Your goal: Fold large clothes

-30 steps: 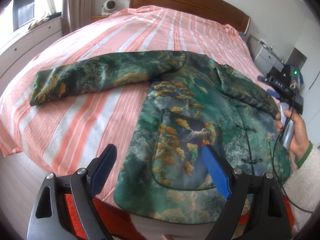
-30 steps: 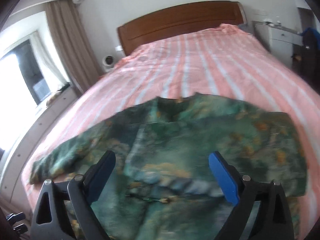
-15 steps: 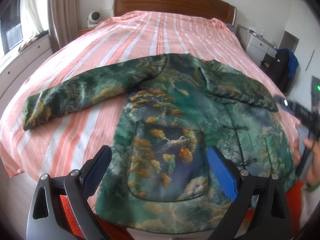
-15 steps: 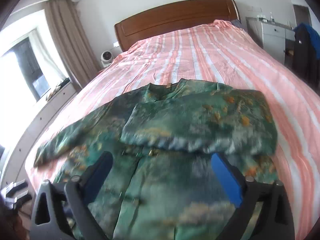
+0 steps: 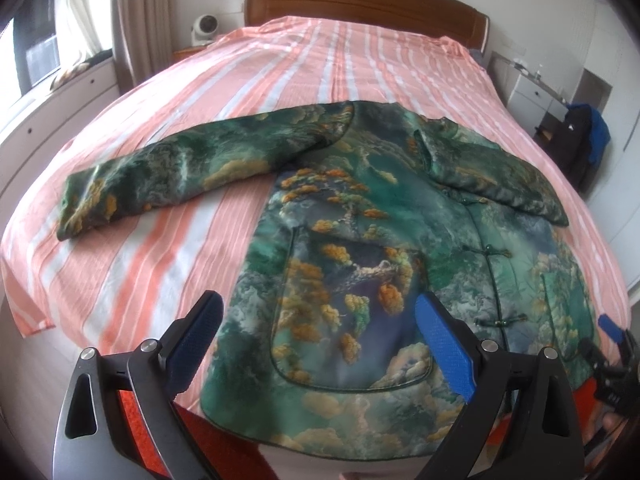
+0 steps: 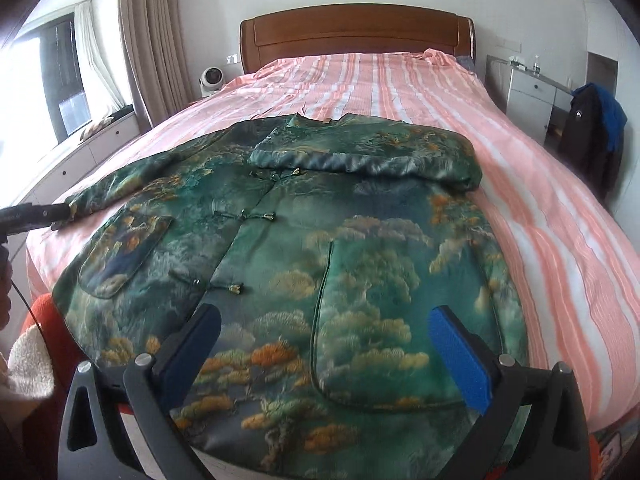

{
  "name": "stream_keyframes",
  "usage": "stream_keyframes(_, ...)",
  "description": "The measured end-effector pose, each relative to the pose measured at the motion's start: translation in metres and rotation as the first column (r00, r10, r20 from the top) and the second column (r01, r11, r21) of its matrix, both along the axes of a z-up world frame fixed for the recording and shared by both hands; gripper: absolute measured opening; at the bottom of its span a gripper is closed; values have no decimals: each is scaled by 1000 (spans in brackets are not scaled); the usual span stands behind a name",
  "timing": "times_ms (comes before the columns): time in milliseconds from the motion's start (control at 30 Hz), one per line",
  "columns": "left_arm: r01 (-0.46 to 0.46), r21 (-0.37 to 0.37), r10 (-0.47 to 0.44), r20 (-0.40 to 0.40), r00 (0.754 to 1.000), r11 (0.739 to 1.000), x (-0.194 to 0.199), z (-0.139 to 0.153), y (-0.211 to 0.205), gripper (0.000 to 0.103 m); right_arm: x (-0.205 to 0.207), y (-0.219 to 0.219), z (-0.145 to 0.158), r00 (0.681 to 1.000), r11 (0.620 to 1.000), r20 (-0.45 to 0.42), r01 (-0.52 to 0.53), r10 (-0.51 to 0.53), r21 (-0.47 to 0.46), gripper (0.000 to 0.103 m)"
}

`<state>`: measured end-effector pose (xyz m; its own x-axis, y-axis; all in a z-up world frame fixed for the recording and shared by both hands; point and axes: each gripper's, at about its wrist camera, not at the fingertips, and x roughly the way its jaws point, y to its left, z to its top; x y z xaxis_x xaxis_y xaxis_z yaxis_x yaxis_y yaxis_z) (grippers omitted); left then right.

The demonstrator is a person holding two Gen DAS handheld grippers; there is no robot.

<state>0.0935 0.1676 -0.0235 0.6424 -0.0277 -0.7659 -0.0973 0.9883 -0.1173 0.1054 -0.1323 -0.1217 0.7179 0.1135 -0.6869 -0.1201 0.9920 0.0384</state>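
Observation:
A green jacket [image 5: 360, 248] with orange tree print lies front up at the foot of the bed, also in the right wrist view [image 6: 320, 264]. Its left sleeve [image 5: 180, 168] stretches out flat to the left. Its right sleeve [image 6: 360, 156] lies folded across the chest. My left gripper [image 5: 320, 344] is open and empty above the hem at the jacket's left pocket. My right gripper [image 6: 324, 356] is open and empty above the hem at the right pocket. The right gripper's tip also shows at the right edge of the left wrist view [image 5: 612, 360].
The bed [image 5: 320, 60] has a pink and white striped cover and a wooden headboard [image 6: 356, 36]. A white cabinet [image 6: 528, 92] and a chair with dark clothes [image 6: 592, 132] stand on the right. A window bench [image 5: 52, 100] runs along the left.
Both grippers have drawn back toward the foot of the bed and hover over the hem. The right sleeve lies folded across the chest; the right gripper has left it.

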Motion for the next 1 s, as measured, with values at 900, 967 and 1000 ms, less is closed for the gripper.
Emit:
stream_keyframes(900,-74,16,74,-23,997,997,3,-5,24,97,-20,27,-5,997,997,45,-68,69,-38,102)
stream_keyframes(967,-78,17,78,-23,997,997,4,-5,27,97,-21,27,-5,996,997,46,-69,70,-38,102)
stream_keyframes(1000,-82,19,83,-22,996,996,4,-5,28,97,-21,28,-5,996,997,46,-70,72,-38,102)
